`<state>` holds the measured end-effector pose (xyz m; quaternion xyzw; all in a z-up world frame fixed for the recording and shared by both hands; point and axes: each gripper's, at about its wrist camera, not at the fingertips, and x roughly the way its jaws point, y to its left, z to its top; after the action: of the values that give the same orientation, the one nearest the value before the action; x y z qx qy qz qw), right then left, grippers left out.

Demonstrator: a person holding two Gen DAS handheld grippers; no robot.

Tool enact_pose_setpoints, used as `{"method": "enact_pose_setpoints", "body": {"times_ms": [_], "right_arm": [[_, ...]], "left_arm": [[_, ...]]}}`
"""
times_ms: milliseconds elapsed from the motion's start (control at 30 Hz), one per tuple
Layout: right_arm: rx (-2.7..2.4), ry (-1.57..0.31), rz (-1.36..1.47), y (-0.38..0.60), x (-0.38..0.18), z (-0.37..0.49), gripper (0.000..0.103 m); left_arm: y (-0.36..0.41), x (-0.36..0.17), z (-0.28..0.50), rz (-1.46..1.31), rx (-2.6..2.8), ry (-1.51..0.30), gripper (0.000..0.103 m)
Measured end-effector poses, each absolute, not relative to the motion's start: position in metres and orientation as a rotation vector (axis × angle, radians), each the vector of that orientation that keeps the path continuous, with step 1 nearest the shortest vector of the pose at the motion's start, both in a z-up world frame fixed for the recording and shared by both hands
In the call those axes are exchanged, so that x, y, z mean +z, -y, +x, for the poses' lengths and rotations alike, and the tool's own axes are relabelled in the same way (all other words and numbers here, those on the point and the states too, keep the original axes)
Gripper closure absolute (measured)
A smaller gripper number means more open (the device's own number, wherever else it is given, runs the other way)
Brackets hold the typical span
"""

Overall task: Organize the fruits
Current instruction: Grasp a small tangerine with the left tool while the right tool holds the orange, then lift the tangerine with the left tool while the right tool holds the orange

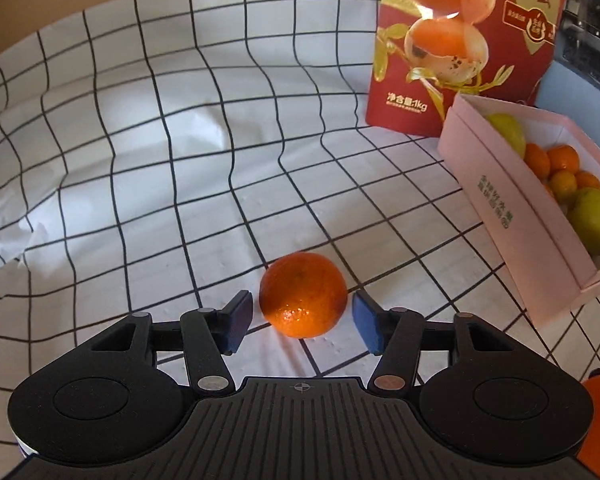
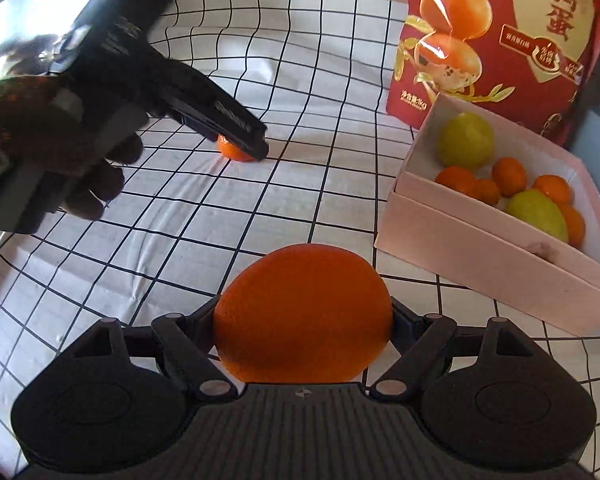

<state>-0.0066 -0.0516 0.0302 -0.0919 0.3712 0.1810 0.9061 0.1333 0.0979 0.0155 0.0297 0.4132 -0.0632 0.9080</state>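
Your left hand-held gripper (image 1: pixel 300 314) straddles the small mandarin (image 1: pixel 303 295), pads clear; your right hand-held gripper (image 2: pixel 302 320) clamps the big orange (image 2: pixel 303 314).

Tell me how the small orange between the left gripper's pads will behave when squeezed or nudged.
The small orange is round and lies loose on the checked cloth, so it will probably roll if nudged. Its glossy peel might slip against the flat pads of the left gripper. It looks light.

Small mandarin (image 1: pixel 303 295) rests on the tabletop, off its edges. Large orange (image 2: pixel 303 314) is held aloft. Pink box (image 2: pixel 496 256) holds green and orange fruits.
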Motion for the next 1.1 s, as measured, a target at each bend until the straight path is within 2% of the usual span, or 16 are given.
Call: {"method": "enact_pose_setpoints", "body": {"times_ms": [67,133,267,433,733,1100], "right_arm": [[0.359,-0.763,-0.188,0.051,0.028,-0.006,0.02],[0.355,-0.793,-0.173,0.053,0.021,-0.003,0.019],[0.358,-0.766,-0.123,0.063,0.015,-0.004,0.011],[0.34,-0.755,-0.12,0.064,0.012,-0.003,0.0],[0.346,-0.788,-0.131,0.063,0.014,0.002,0.0],[0.337,-0.807,-0.072,0.081,0.028,-0.013,0.006]], "left_arm": [[-0.1,0.015,0.135,0.052,-0.13,-0.847,0.051],[-0.1,0.015,0.136,0.048,-0.133,-0.842,0.051],[-0.1,0.02,0.13,0.035,-0.136,-0.853,0.052],[-0.101,0.029,0.086,-0.029,-0.177,-0.841,0.052],[-0.086,0.021,-0.006,-0.099,-0.15,-0.903,0.052],[-0.084,0.021,-0.024,-0.136,-0.143,-0.893,0.052]]}}
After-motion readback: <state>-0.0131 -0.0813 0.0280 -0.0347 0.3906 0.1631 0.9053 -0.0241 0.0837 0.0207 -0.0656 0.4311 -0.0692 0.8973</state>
